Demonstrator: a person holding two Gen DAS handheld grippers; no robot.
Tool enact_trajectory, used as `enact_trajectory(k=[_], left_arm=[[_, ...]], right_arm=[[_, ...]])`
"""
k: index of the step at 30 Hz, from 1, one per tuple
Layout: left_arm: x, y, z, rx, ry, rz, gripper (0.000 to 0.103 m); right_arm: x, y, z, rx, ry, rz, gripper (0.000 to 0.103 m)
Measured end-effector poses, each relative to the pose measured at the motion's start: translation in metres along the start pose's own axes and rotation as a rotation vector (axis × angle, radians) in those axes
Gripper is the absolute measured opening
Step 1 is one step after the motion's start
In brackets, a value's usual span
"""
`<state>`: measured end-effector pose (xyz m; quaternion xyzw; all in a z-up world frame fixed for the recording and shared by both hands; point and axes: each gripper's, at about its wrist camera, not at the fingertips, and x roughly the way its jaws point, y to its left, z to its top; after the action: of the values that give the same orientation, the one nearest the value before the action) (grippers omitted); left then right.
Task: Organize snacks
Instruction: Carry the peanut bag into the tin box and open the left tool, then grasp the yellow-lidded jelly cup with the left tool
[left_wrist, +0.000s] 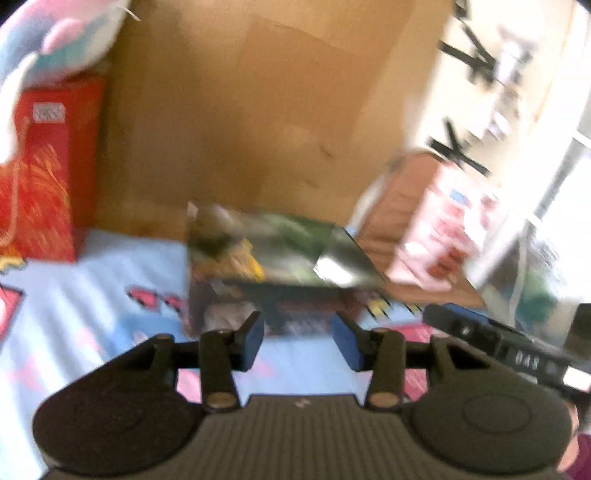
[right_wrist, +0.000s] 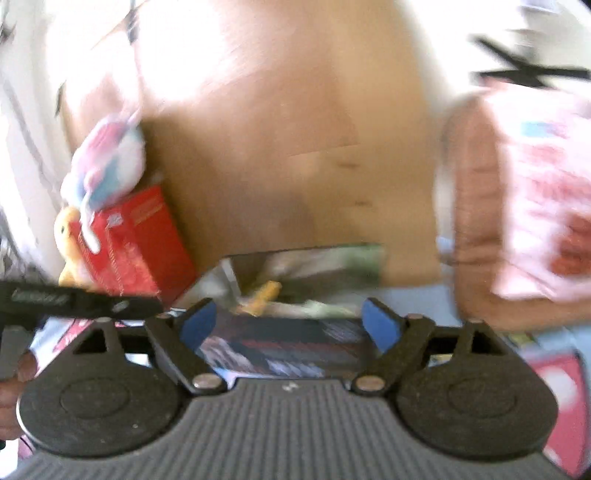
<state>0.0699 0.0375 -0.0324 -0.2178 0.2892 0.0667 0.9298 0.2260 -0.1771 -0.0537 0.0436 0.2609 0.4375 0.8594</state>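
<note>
We see the dark rectangular snack box (left_wrist: 273, 254) lying on the light-blue patterned cloth surface (left_wrist: 110, 280), its far edge near the tall brown cardboard wall (left_wrist: 240, 110). Left gripper (left_wrist: 298, 334): fingers released, short of the box. Right gripper (right_wrist: 290, 325): fingers spread wide, astride the box's near end, whether touching it we cannot tell. A red carton (left_wrist: 48, 166) flanks the left, a pink-and-white bag (right_wrist: 535, 206) the right; open cloth lies nearer us.

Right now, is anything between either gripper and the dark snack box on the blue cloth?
Nothing visible. The left gripper faces the dark snack box over bare blue cloth; the right gripper has it straight ahead between open fingers. Blur hides small items.
</note>
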Motion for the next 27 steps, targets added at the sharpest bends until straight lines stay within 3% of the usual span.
enact_trajectory(k=[4, 9, 12, 16, 20, 22, 24, 27], left_arm=[[0.011, -0.036, -0.026, 0.048, 0.079, -0.102, 0.042], [0.029, -0.077, -0.051, 0.116, 0.161, -0.142, 0.042], [0.038, -0.083, -0.057, 0.096, 0.203, -0.138, 0.045], [0.051, -0.089, -0.062, 0.085, 0.238, -0.126, 0.050], [0.067, -0.092, -0.065, 0.077, 0.269, -0.100, 0.049], [0.073, -0.089, -0.067, 0.048, 0.287, -0.120, 0.046], [0.076, -0.088, -0.069, 0.019, 0.300, -0.143, 0.043], [0.073, -0.094, -0.072, 0.048, 0.294, -0.129, 0.042]], right_arm=[[-0.044, -0.042, -0.029, 0.145, 0.031, -0.034, 0.091], [-0.074, -0.055, -0.065, 0.255, 0.081, 0.002, 0.091], [-0.085, -0.033, -0.080, 0.149, 0.114, 0.061, 0.090], [-0.082, 0.000, -0.089, -0.063, 0.161, 0.066, 0.088], [-0.063, 0.013, -0.092, -0.152, 0.194, 0.048, 0.076], [-0.051, 0.012, -0.092, -0.165, 0.222, 0.032, 0.065], [-0.044, 0.010, -0.091, -0.174, 0.218, 0.030, 0.063], [-0.045, 0.009, -0.090, -0.181, 0.221, 0.037, 0.050]])
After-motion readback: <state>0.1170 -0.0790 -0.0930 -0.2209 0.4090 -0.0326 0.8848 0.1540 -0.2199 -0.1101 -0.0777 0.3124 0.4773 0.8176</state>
